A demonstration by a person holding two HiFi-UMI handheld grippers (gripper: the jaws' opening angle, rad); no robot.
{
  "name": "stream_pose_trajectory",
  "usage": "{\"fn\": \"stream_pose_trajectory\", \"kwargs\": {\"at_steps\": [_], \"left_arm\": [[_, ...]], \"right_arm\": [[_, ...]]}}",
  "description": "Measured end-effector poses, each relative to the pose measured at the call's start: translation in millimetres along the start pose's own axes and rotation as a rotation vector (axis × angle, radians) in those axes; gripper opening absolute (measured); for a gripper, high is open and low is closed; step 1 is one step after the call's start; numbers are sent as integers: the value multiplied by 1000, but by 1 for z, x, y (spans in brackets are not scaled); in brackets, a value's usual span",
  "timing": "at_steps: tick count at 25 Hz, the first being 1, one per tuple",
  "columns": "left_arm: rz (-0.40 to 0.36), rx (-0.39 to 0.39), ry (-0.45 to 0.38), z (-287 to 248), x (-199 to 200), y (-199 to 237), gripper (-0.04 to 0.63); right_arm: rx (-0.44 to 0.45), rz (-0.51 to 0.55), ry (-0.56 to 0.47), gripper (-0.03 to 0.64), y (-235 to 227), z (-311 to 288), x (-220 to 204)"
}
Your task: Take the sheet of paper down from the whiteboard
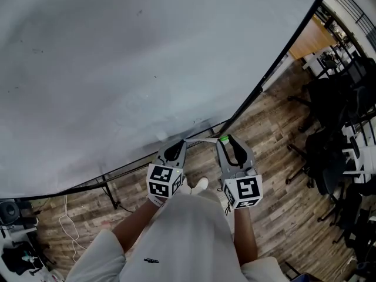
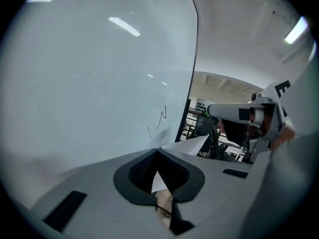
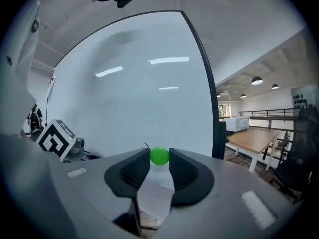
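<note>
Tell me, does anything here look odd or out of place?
Nothing looks spilled or broken. The sheet of paper is off the whiteboard, pinched in the left hand-held gripper with a corner sticking out. The right hand-held gripper pinches a small green ball, perhaps a magnet. A dark scribble marks the whiteboard.

Glossy whiteboard [image 1: 117,69], matt wood-plank floor [image 1: 276,175]

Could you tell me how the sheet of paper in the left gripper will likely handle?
The sheet of paper looks thin and is pinched at one spot by the shut left gripper, so its free part will probably droop or flutter. It should be light. A hard tug could crease or tear it.
</note>
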State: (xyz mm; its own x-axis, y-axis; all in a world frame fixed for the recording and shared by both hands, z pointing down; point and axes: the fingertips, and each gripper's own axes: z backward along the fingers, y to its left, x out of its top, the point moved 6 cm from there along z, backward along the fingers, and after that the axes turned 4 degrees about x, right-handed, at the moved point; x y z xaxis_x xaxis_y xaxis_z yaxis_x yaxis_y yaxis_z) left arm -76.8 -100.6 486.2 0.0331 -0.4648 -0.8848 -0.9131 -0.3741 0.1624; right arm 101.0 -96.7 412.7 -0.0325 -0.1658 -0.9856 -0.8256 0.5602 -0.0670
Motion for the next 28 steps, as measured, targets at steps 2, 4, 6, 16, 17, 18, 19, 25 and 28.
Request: {"fn": "stream_pose_trajectory", "kwargs": {"at_steps": [2, 4, 6, 16, 17, 18, 19, 25, 28], "left_arm": [[8, -4, -9, 4, 4, 0, 6], [14, -5, -20, 9, 9, 1, 6], [20, -5, -31, 14, 14, 1, 6], [26, -9, -102, 41, 36, -6, 6], [22, -10, -114, 45, 38, -7, 6], [19, -12, -126, 49, 41, -8, 6], [17, -15, -140, 53, 44, -9, 6], [25, -59, -224, 71, 72, -17, 6], [26, -60, -261, 77, 81, -19, 6]], "right_arm": [[-9, 6, -12, 132, 3, 7, 5], [-15, 12, -22, 132, 7, 15, 9], [-18, 23, -28, 132, 10, 23, 14], [-73, 80, -83, 132, 14, 58, 29], [-81, 83, -90, 132, 14, 61, 31], [-89, 85, -97, 132, 14, 65, 33], [-96, 85, -103, 132, 14, 67, 34], [-113, 83, -135, 132, 16, 71, 46], [-113, 77, -153, 132, 17, 70, 50]]}}
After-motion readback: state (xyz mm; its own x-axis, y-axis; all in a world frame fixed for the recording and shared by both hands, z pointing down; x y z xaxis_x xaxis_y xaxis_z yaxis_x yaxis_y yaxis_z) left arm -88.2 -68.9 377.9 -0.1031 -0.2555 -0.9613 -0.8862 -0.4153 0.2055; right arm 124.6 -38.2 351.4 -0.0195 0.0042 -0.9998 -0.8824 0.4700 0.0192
